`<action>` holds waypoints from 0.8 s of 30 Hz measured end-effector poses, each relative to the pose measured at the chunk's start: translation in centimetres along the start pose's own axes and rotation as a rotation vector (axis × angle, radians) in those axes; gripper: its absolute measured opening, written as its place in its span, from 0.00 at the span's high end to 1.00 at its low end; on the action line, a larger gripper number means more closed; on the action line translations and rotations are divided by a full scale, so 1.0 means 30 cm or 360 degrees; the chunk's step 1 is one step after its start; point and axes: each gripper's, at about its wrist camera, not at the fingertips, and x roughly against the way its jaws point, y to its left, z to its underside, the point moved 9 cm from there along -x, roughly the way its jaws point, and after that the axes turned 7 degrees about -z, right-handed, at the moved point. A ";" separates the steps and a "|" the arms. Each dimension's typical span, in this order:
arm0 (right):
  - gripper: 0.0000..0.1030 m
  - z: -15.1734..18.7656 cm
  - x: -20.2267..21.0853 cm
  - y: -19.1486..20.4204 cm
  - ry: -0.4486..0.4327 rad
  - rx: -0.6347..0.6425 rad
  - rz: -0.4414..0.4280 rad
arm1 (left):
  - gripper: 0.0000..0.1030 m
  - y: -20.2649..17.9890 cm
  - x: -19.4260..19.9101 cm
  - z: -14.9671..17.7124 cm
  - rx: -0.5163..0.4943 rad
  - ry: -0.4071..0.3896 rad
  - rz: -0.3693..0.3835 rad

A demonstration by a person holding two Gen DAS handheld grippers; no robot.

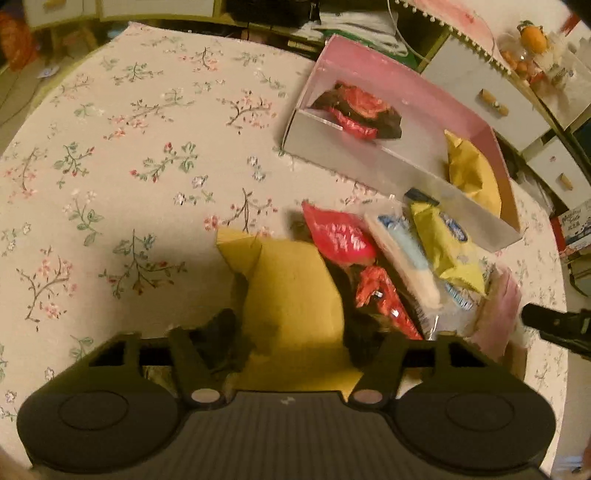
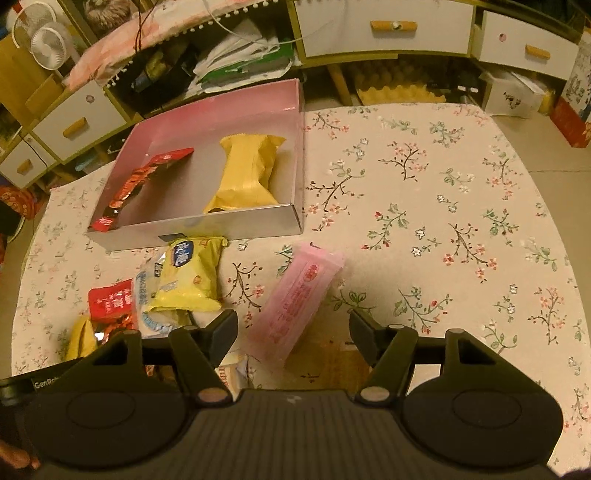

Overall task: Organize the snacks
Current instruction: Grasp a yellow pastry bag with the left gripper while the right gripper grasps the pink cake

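Observation:
A pink-lined box (image 1: 369, 66) (image 2: 236, 110) on the floral table holds a red-and-black packet (image 1: 360, 110) (image 2: 144, 177) and a yellow packet (image 1: 471, 173) (image 2: 245, 173). In front of the box lies a pile of snacks: a red packet (image 1: 338, 234) (image 2: 110, 301), a yellow-and-blue packet (image 1: 445, 243) (image 2: 192, 275) and a pink packet (image 2: 301, 299). My left gripper (image 1: 291, 328) is closed around a yellow packet (image 1: 291, 295) from the pile; the fingertips are hidden behind it. My right gripper (image 2: 293, 325) is open, its jaws either side of the pink packet's near end.
White drawers with wooden handles (image 2: 391, 26) and cluttered shelves (image 2: 236, 55) stand behind the table. A small fan (image 2: 44, 37) is at the far left. The floral cloth (image 2: 443, 184) stretches to the right of the box.

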 end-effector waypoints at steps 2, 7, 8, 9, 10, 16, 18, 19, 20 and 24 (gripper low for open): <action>0.41 -0.001 -0.016 -0.004 0.0007 -0.0010 0.0003 | 0.45 0.011 0.001 -0.008 0.0007 -0.0011 -0.0008; 0.44 0.008 -0.061 -0.014 0.0030 -0.0061 -0.0016 | 0.48 0.027 0.007 -0.018 -0.0004 -0.0020 -0.0010; 0.44 0.008 -0.069 -0.016 0.0027 -0.0075 -0.0021 | 0.48 0.028 0.009 -0.021 -0.0006 -0.0025 -0.0011; 0.44 0.008 -0.076 -0.017 0.0021 -0.0082 -0.0023 | 0.48 0.030 0.014 -0.023 -0.0011 -0.0032 -0.0015; 0.44 0.008 -0.084 -0.017 0.0016 -0.0078 -0.0018 | 0.48 0.031 0.021 -0.026 -0.0018 -0.0042 -0.0020; 0.47 0.026 -0.130 0.011 0.0029 -0.0002 0.0015 | 0.49 0.045 0.044 -0.044 0.0000 -0.0073 -0.0012; 0.54 0.028 -0.135 0.011 0.0038 0.0017 0.0038 | 0.49 0.051 0.053 -0.051 0.0010 -0.0083 0.0004; 0.67 0.028 -0.133 0.010 0.0042 0.0043 0.0061 | 0.49 0.053 0.055 -0.055 0.0011 -0.0087 0.0010; 0.71 0.026 -0.128 0.009 0.0050 0.0052 0.0080 | 0.49 0.057 0.060 -0.057 0.0009 -0.0089 0.0014; 0.72 0.025 -0.106 -0.005 0.0061 -0.0007 0.0070 | 0.50 0.074 0.076 -0.071 0.0022 -0.0105 0.0026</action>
